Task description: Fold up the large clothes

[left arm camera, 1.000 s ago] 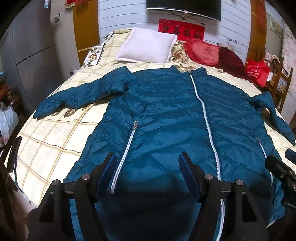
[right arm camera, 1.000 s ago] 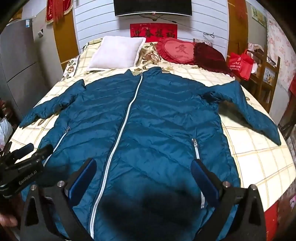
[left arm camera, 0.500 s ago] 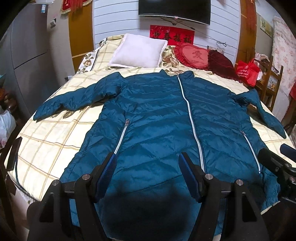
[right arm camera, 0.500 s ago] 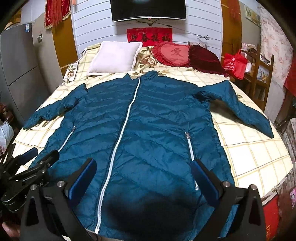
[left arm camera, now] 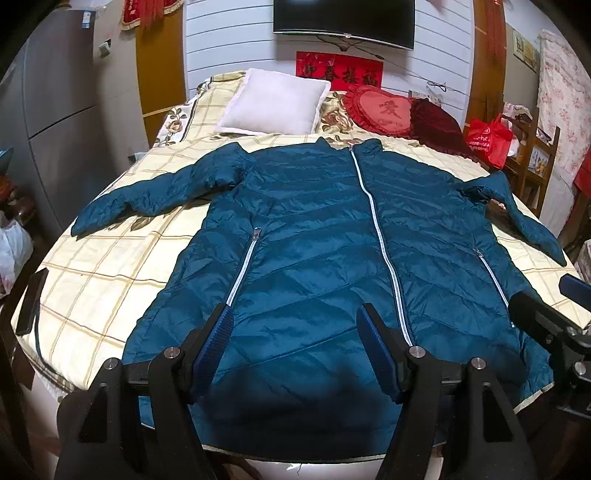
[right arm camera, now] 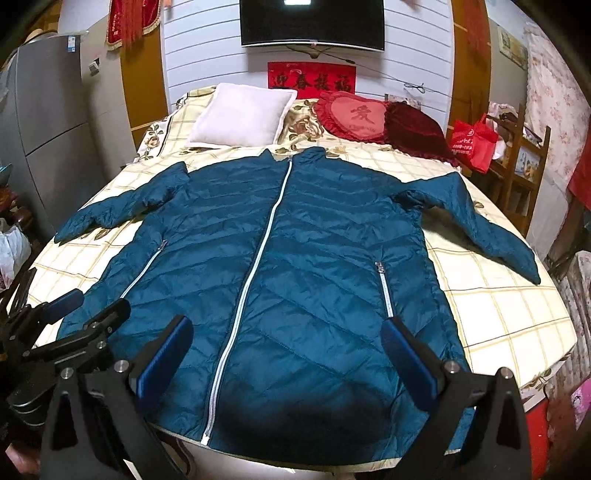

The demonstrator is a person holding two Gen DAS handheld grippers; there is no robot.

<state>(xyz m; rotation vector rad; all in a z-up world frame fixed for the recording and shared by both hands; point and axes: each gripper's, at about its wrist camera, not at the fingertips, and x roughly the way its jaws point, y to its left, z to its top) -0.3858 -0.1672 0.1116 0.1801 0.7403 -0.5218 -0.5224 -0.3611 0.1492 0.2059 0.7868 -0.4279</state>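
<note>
Well, the teal puffer jacket [left arm camera: 314, 266] lies flat and zipped up on the bed [left arm camera: 110, 266], front side up, collar toward twelve o'clock and hem toward six, reaching the near edge of the mattress. Its white centre zipper [right arm camera: 258, 266] runs the whole length, with a short pocket zipper on either side. One sleeve [left arm camera: 147, 199] stretches out toward ten o'clock in my left view, the other sleeve [right arm camera: 480, 225] toward two o'clock in my right view, both resting on the checked yellow bedspread.

I hold my left gripper [left arm camera: 295, 343] above the hem, its blue-padded fingers spread wide with nothing between them. My right gripper [right arm camera: 288, 350] hangs above the hem too, straddling the lower end of the centre zipper, also spread wide and gripping nothing. Each gripper shows at the edge of the other's view, side by side.

Beyond the collar, at twelve o'clock, sit a white pillow [right arm camera: 243, 114] and a red heart cushion [right arm camera: 354, 116] just beside a dark red cushion. A red bag [right arm camera: 474, 144] stands at two o'clock, off the bed, and a television [right arm camera: 312, 22] hangs on the wall.
</note>
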